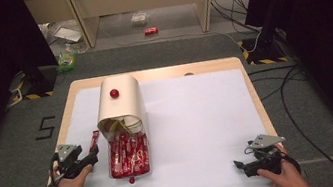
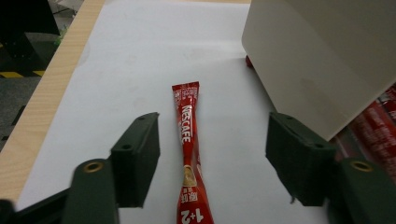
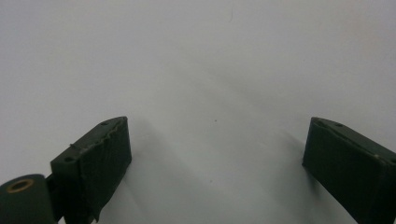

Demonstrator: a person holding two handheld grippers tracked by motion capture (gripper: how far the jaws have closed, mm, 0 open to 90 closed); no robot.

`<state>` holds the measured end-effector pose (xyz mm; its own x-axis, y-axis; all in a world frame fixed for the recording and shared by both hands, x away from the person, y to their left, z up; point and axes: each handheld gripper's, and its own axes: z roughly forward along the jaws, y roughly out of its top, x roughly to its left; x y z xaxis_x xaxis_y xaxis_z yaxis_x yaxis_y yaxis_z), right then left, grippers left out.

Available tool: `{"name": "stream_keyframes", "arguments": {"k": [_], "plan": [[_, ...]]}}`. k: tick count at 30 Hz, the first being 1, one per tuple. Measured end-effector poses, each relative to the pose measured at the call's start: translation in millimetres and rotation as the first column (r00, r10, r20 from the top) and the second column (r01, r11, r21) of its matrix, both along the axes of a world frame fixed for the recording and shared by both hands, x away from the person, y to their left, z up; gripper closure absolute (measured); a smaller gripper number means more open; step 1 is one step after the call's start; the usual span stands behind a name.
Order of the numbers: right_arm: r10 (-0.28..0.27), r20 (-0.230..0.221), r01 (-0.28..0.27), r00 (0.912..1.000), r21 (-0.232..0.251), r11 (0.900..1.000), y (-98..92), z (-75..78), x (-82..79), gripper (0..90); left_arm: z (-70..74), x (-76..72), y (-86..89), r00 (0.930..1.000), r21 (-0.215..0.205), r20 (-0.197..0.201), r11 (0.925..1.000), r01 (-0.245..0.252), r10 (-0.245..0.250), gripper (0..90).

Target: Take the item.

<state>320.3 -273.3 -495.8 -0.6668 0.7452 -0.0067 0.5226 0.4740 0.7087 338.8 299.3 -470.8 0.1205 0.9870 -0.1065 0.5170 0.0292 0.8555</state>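
Note:
A single red Nescafe stick sachet (image 2: 189, 140) lies flat on the white paper, and in the high view the sachet (image 1: 95, 139) sits just left of the cream cover. My left gripper (image 2: 212, 135) stands open around it, one jaw on each side, pads not touching it. From above, the left gripper (image 1: 92, 157) is at the table's front left. A cream rounded cover (image 1: 119, 103) with a red knob lies over a pile of red sachets (image 1: 129, 156). My right gripper (image 3: 217, 140) is open over bare paper; in the high view the right gripper (image 1: 241, 165) rests at the front right.
A white paper sheet (image 1: 199, 118) covers most of the wooden table (image 1: 257, 104). A small red ball (image 1: 131, 180) lies at the front of the sachet pile. Beyond the table are a red can (image 1: 151, 30), stand bases and cables on the floor.

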Motion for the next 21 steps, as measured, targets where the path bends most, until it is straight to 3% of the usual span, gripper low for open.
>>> {"name": "stream_keyframes", "arguments": {"k": [9, 21], "plan": [[0.000, 0.000, 0.000, 1.0000, 0.000, 1.000, 0.0, 0.0, -0.1, 8.2, 3.9, -6.2, -4.4, 0.9999, 0.000, 0.002, 0.9999, 0.012, -0.012, 27.4], [0.000, 0.000, 0.000, 1.0000, 0.000, 1.000, 0.0, 0.0, 0.0, 8.2, 9.9, -20.9, -2.3, 0.9996, -0.031, 0.024, 0.9994, 0.015, -0.015, 21.6]]}}
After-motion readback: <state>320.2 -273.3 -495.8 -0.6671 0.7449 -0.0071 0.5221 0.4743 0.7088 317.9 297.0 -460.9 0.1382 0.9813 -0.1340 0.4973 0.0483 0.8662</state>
